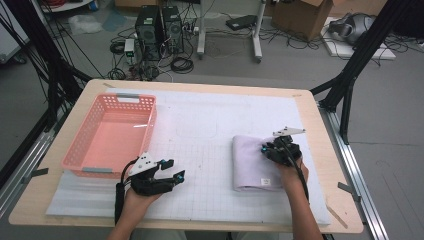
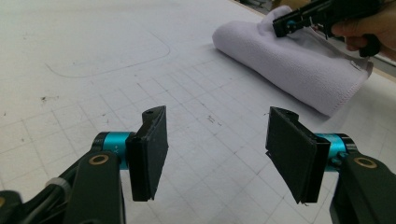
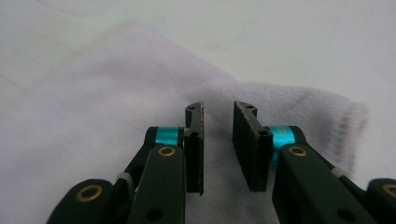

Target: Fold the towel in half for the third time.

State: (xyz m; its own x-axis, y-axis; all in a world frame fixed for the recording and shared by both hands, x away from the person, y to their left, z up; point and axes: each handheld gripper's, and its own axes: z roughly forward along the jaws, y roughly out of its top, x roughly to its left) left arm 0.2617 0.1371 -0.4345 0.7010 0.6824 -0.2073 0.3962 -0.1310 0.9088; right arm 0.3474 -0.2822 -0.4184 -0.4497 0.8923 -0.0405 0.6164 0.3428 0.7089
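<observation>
On the right half of the tabletop (image 1: 200, 107), one folded towel (image 1: 252, 162) is laid flat. The right tongs (image 1: 280, 150) are held low over it, narrowly parted and gripping nothing, seemingly for a pinch. The left tongs (image 1: 170, 170) are kept spread, empty. One pink basket (image 1: 111, 134) is set left.

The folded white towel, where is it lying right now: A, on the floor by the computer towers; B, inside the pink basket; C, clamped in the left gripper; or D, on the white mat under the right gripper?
D: the folded white towel lies flat on the white mat with the right gripper over it, jaws slightly apart, while the pink basket holds nothing and the left gripper is open over bare mat.
</observation>
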